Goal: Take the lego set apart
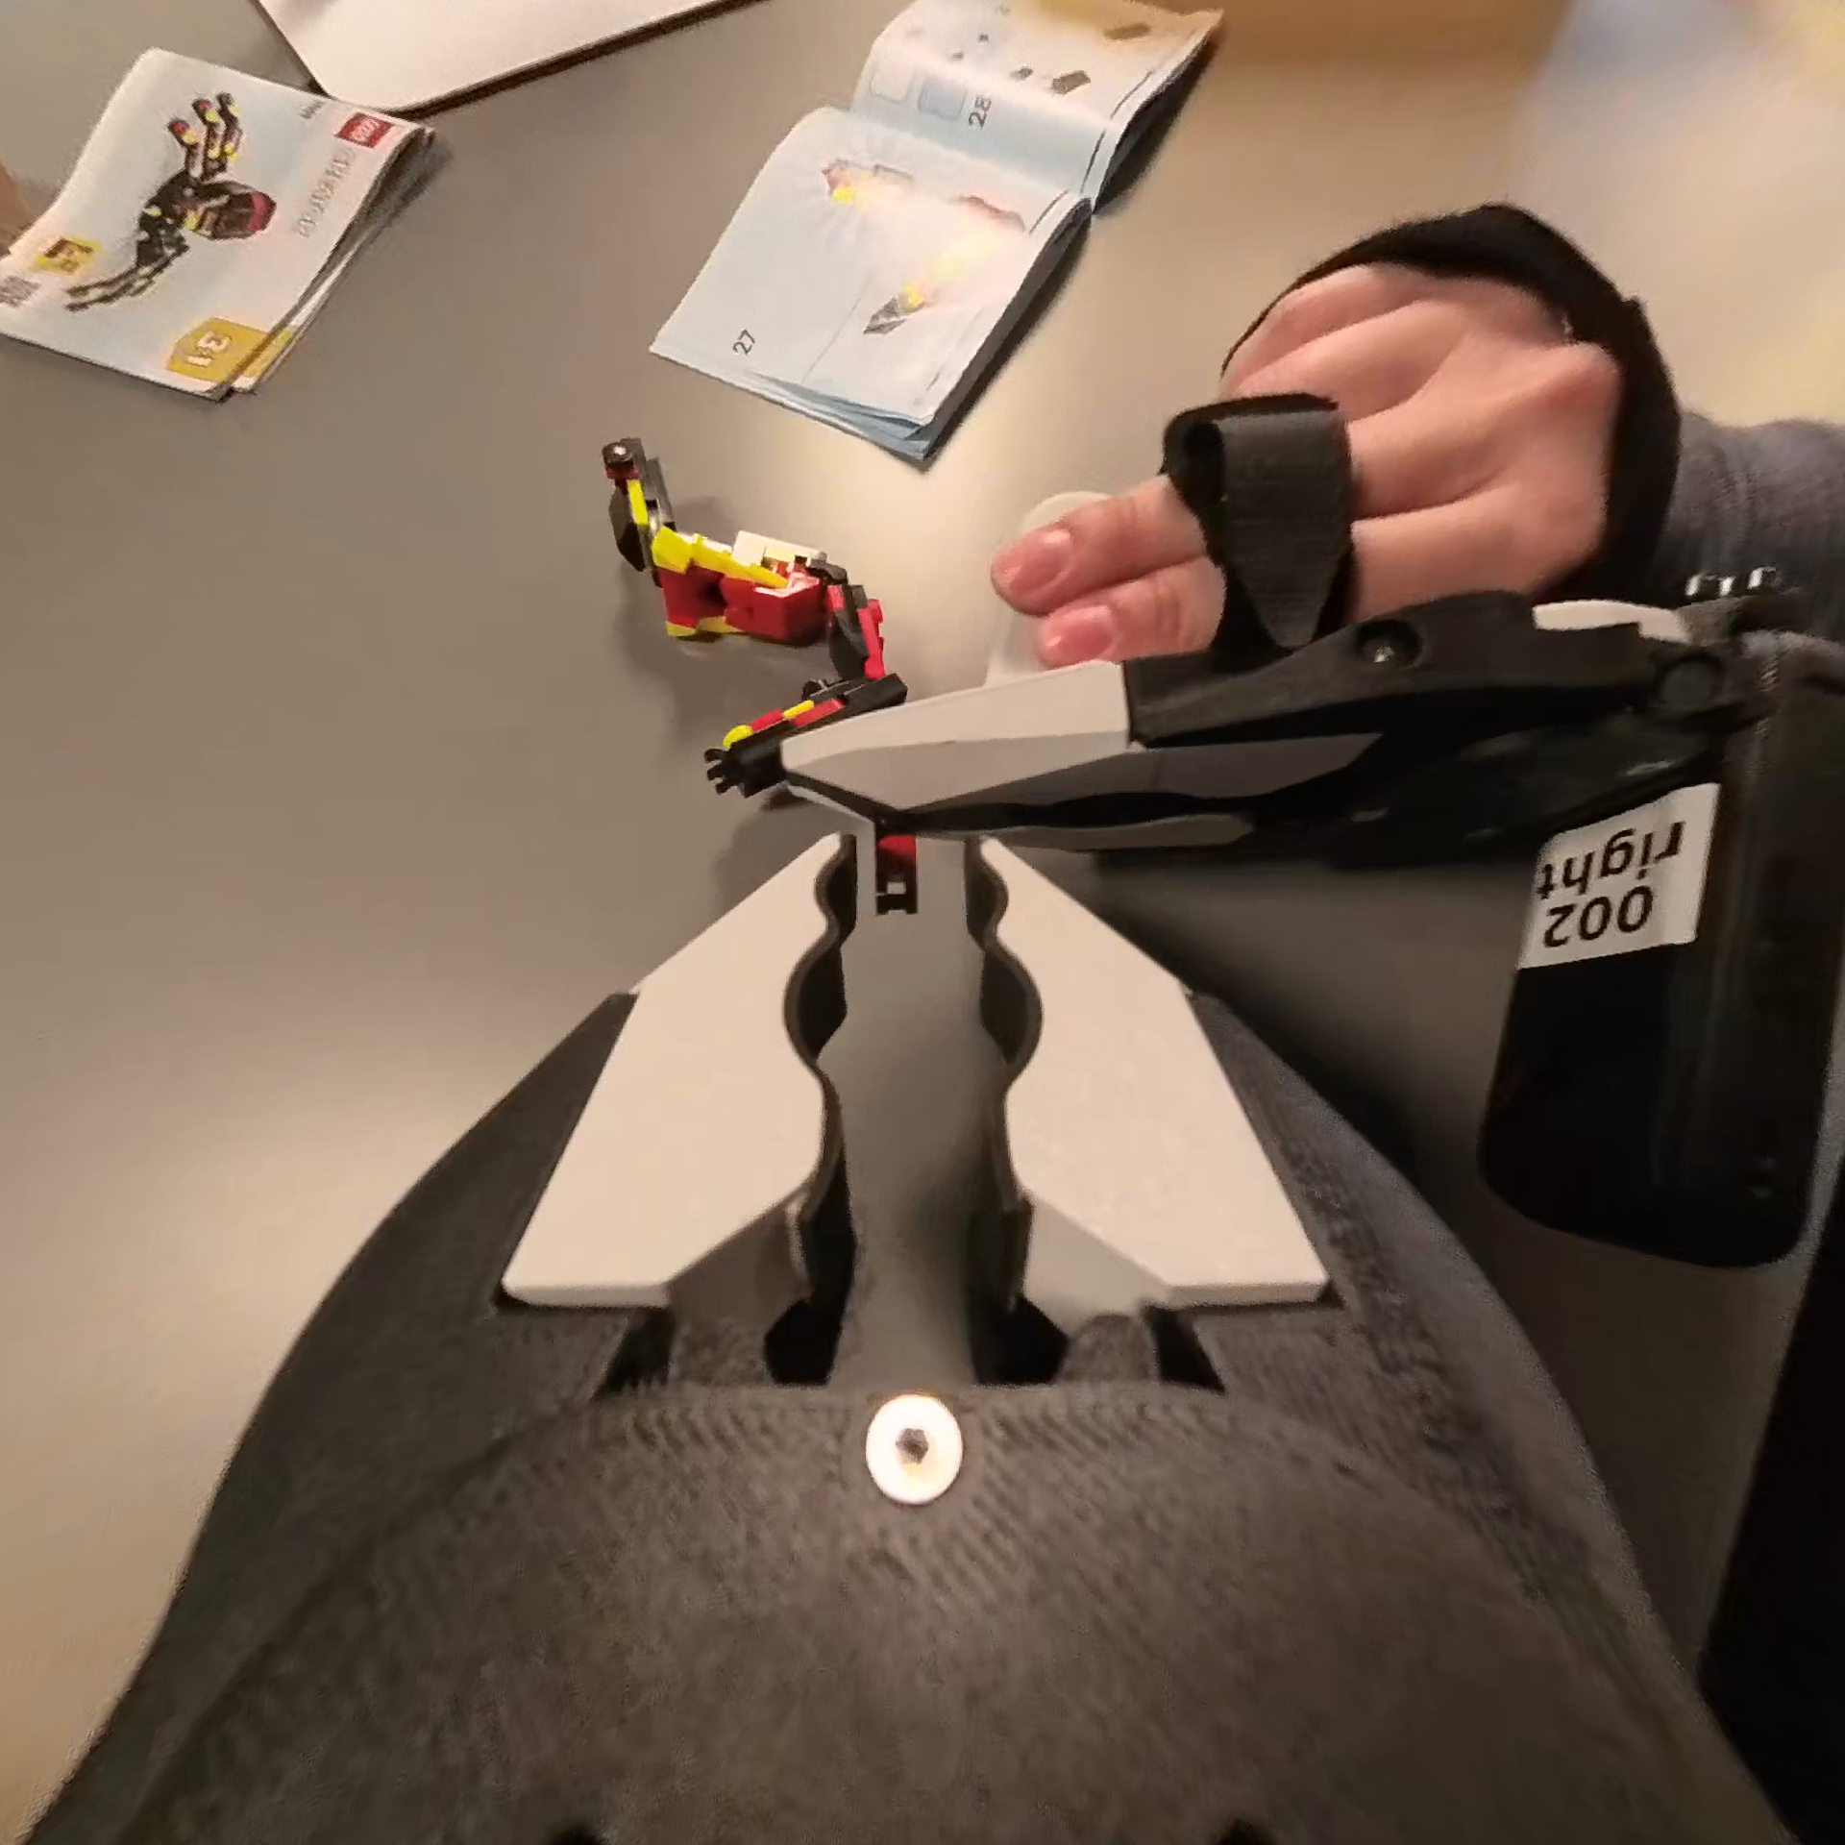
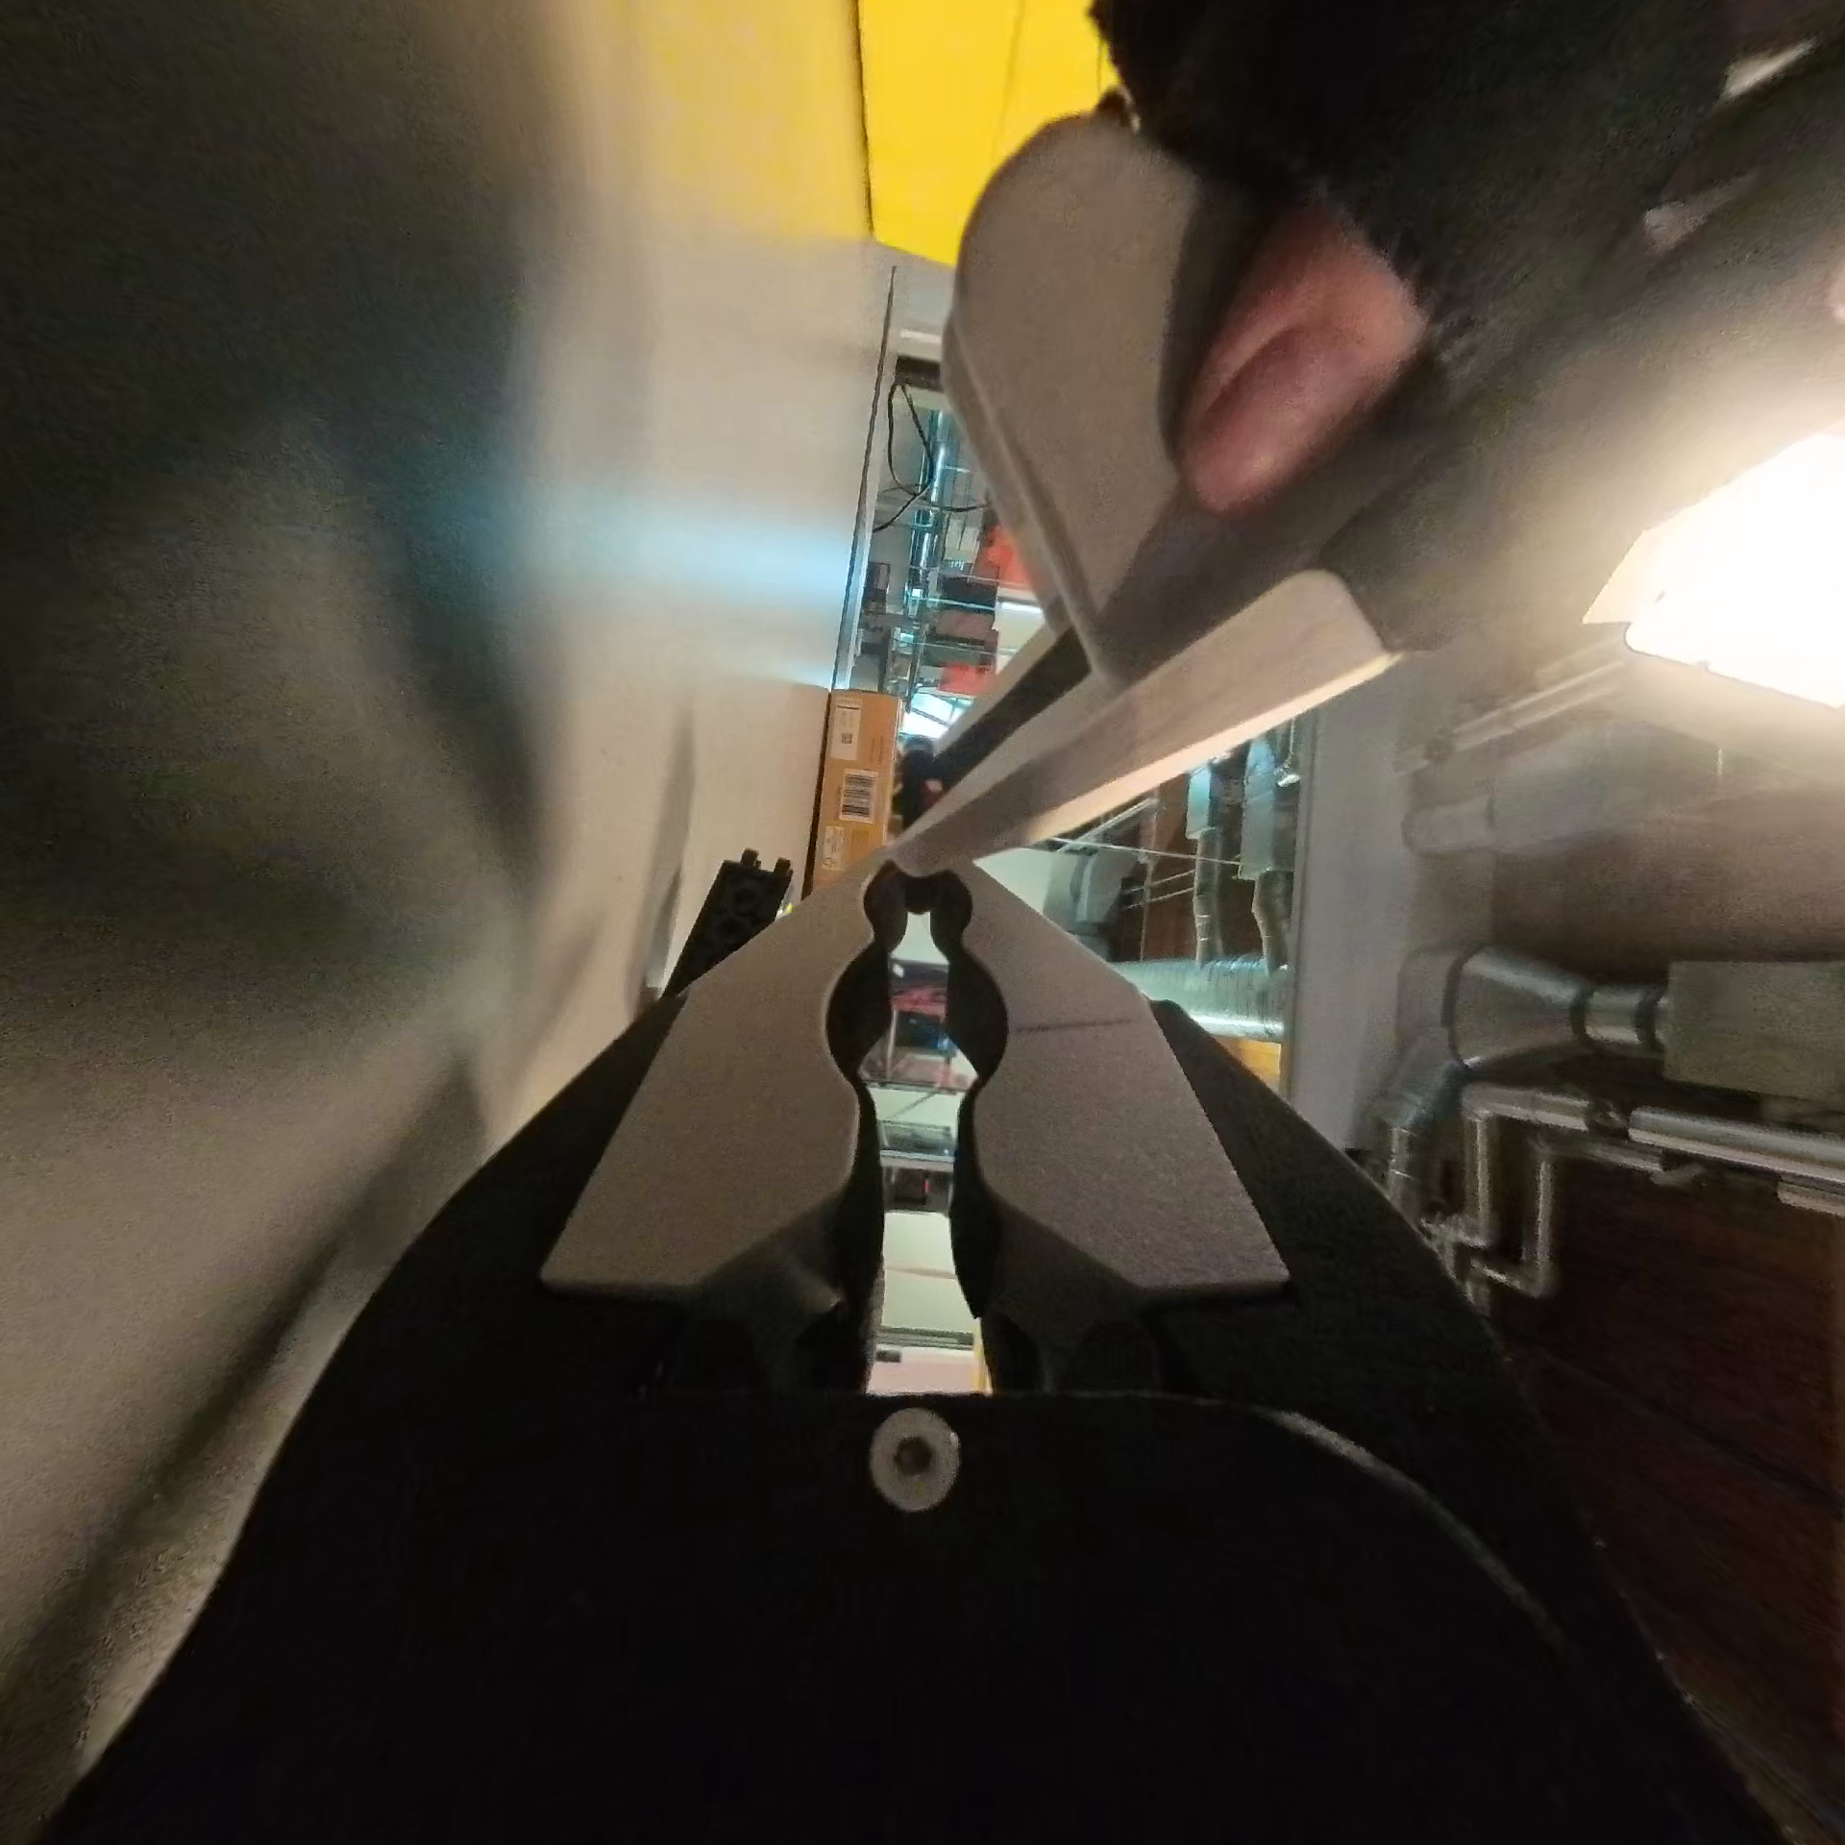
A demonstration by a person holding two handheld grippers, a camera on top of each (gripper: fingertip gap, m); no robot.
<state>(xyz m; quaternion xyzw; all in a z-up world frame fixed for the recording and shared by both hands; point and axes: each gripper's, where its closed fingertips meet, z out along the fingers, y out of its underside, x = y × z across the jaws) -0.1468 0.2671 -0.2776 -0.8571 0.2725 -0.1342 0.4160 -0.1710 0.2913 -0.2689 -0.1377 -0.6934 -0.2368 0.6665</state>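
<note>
A red, black and yellow lego model (image 1: 744, 584) lies on the grey table (image 1: 300, 849). A thin limb (image 1: 794, 721) with a black claw runs from it to my right gripper (image 1: 799, 789), which comes in from the right and is shut on it. I cannot tell whether the limb is still joined to the model. A red and black piece (image 1: 896, 877) hangs under the right tips, inside my left gripper (image 1: 909, 854). The left jaws stand apart around it, with a gap on its right side. In the right wrist view my right gripper (image 2: 914, 889) pinches something dark, and a left finger (image 2: 1148, 739) crosses above.
A closed instruction booklet (image 1: 210, 220) lies at the far left and an open one (image 1: 948, 250) at the far middle. A white sheet edge (image 1: 449, 40) shows at the top. A person's hand (image 1: 1348, 469) holds the right gripper. Only a small space, under 4 cm, lies between the two pairs of fingers.
</note>
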